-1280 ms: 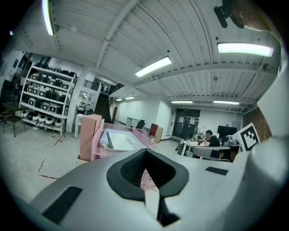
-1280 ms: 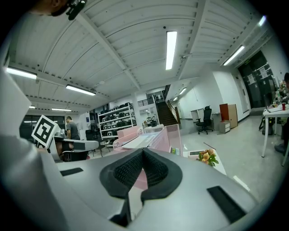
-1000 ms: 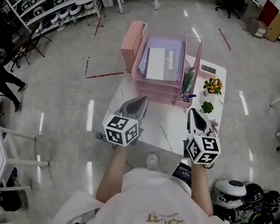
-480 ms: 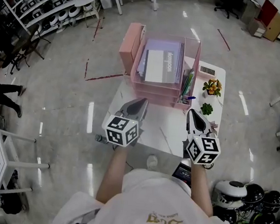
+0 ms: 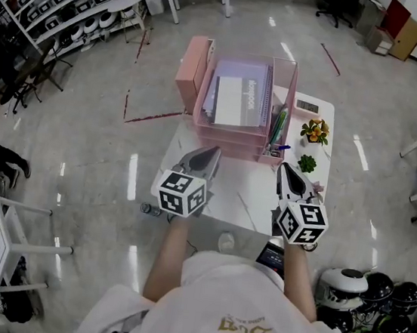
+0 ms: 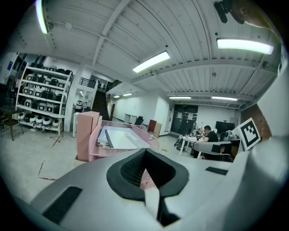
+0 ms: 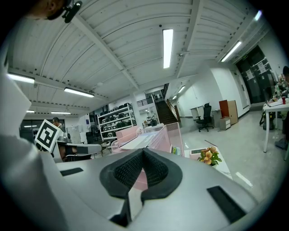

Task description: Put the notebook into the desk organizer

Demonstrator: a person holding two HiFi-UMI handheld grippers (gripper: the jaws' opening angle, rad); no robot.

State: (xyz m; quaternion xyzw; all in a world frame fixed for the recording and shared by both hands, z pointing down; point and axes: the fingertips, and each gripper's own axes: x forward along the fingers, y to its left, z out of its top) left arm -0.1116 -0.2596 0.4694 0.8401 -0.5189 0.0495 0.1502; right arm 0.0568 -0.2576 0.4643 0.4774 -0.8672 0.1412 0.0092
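Two hand-held grippers hover over the near part of a white rectangular table (image 5: pixel 244 198), well apart from the task's thing. The left gripper (image 5: pixel 210 151) has its jaws pressed together with nothing between them; its ribbed black pads (image 6: pixel 131 170) meet along the centre line. The right gripper (image 5: pixel 285 167) is likewise closed and empty, its pads (image 7: pixel 128 171) touching.

The flat white-and-lavender notebook (image 5: pixel 234 100) lies face up in the top tray of the pink wire-mesh desk organizer (image 5: pixel 231 139), which stands at the far end of the table. A tall pink box (image 5: pixel 194 65) stands just beside the organizer's left wall. Green and blue pens (image 5: pixel 278 125) stand in its right compartment. A small pot of yellow flowers (image 5: pixel 316 128) stands near its right side.

We judge the notebook to be light and thin, with covers that flex if it is held by one corner alone. It looks smooth enough to slide on the mesh. We would take hold across its near short edge, pinching cover and pages together. The tray walls block a sideways approach. From how it lies, we judge the placement already made.
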